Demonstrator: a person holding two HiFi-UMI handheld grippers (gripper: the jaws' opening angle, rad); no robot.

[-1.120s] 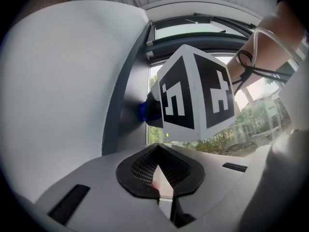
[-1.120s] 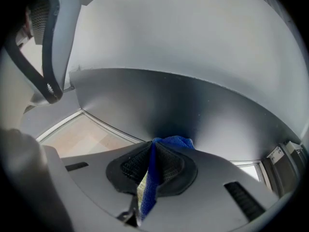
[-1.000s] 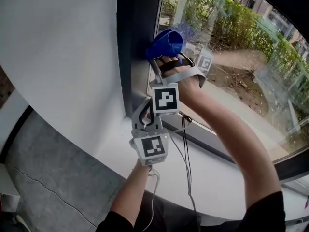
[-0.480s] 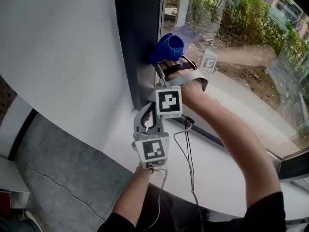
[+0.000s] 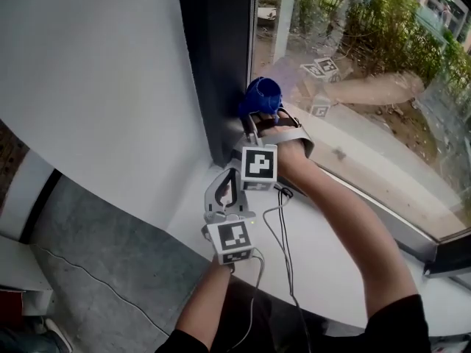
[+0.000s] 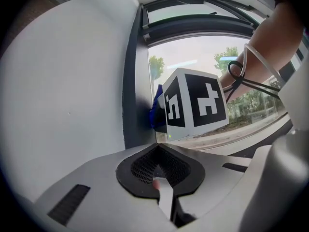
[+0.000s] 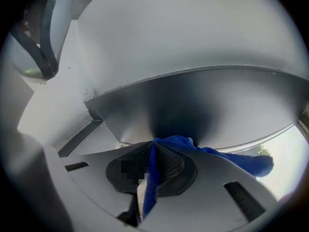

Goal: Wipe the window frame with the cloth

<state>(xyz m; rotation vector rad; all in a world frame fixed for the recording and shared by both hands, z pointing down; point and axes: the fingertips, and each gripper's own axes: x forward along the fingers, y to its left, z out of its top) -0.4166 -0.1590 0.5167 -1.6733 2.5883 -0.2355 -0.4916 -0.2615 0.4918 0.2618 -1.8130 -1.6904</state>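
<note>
Partly hidden by the right gripper [image 5: 255, 115], the cloth [image 5: 263, 94] meets the window frame [image 5: 219, 65].

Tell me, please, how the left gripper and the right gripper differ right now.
The right gripper clamps the blue cloth; the left gripper is shut on nothing. The right gripper holds the cloth at the dark window frame; the left gripper sits nearer the person, off the frame. Both carry marker cubes.

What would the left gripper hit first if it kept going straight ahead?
Most likely the marker cube on the right gripper, which sits directly ahead of the left gripper, though depth is unclear.
</note>
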